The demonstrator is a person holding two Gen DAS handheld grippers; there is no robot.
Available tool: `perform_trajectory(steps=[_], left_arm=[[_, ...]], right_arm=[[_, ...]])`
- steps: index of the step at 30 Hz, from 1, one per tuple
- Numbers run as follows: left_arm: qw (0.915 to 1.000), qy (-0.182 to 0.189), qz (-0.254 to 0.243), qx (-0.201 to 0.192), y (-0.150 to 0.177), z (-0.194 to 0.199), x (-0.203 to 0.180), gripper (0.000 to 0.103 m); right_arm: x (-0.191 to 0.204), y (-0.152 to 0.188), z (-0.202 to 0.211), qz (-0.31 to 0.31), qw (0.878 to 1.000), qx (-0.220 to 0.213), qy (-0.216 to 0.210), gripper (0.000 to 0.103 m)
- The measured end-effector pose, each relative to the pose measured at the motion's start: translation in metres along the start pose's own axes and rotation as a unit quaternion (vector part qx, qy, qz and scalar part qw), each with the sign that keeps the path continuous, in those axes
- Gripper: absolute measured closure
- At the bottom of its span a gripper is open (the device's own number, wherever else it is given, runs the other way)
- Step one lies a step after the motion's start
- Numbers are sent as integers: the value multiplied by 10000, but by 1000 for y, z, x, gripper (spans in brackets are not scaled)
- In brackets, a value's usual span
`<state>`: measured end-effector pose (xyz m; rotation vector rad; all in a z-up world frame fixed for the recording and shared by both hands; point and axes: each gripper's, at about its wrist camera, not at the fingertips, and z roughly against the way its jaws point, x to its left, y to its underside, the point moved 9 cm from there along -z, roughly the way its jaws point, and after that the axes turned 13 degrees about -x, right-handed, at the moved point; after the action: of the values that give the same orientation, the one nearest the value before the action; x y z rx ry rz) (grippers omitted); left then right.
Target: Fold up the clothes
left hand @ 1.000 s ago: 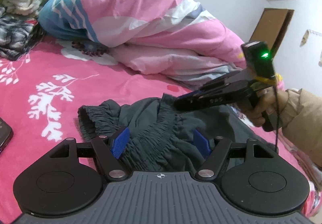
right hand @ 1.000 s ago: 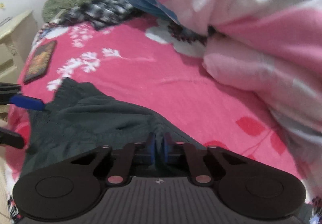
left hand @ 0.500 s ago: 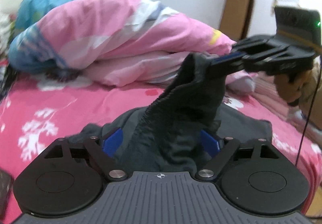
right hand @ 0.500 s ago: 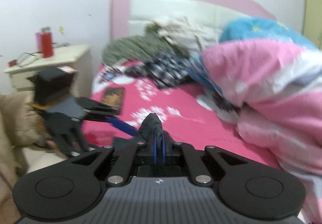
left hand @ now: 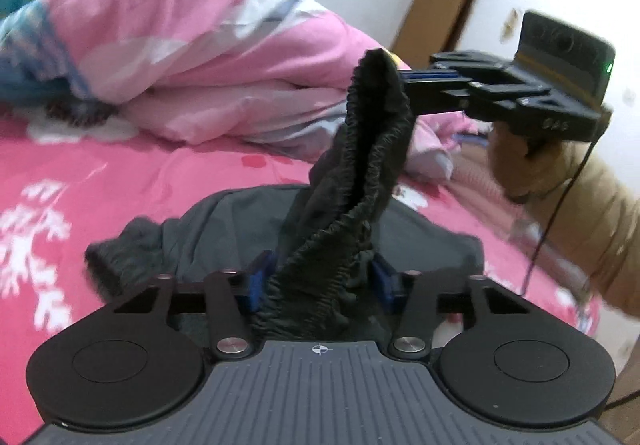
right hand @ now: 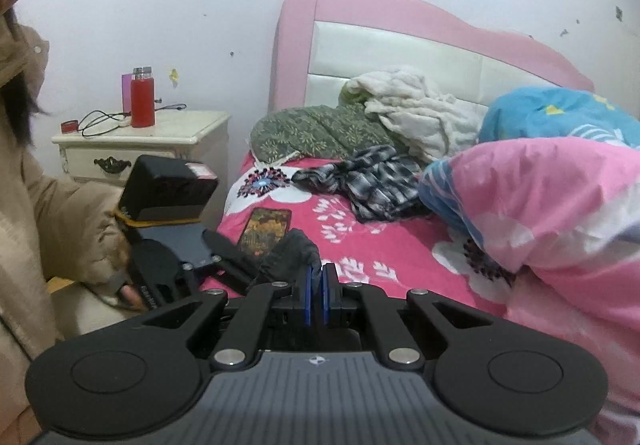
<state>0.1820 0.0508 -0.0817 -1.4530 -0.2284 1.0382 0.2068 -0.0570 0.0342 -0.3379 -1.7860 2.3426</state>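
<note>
Dark trousers (left hand: 352, 181), on pink bedsheet (left hand: 120, 181): elastic waistband pinched aloft by narrow right gripper (left hand: 404, 75), lower length between closing left gripper (left hand: 318, 281) jaws.

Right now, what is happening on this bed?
A person is folding dark grey trousers on a pink floral bedsheet, holding a gripper in each hand. The right gripper is shut on the elastic waistband and holds it above the bed. The left gripper has the waistband between its jaws, which are closing. The rest of the garment lies crumpled on the sheet.
</note>
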Motion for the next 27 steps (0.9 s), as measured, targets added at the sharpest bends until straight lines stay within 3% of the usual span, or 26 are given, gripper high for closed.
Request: perform_trajectory(steps=[6, 12, 17, 27], left_arm=[[9928, -456, 1106, -64, 1, 14, 30, 85], [9724, -1089, 2059, 108, 20, 14, 69, 89], [9665, -1142, 2292, 181, 29, 17, 73, 89], [9552, -969, 2786, 241, 36, 16, 65, 87]], right_arm=[[-22, 16, -56, -112, 9996, 159, -197, 98], [-43, 69, -117, -330, 9962, 798, -143, 98], [-40, 93, -138, -387, 9933, 1063, -253, 98], [-34, 83, -134, -116, 9931, 1117, -328, 98]])
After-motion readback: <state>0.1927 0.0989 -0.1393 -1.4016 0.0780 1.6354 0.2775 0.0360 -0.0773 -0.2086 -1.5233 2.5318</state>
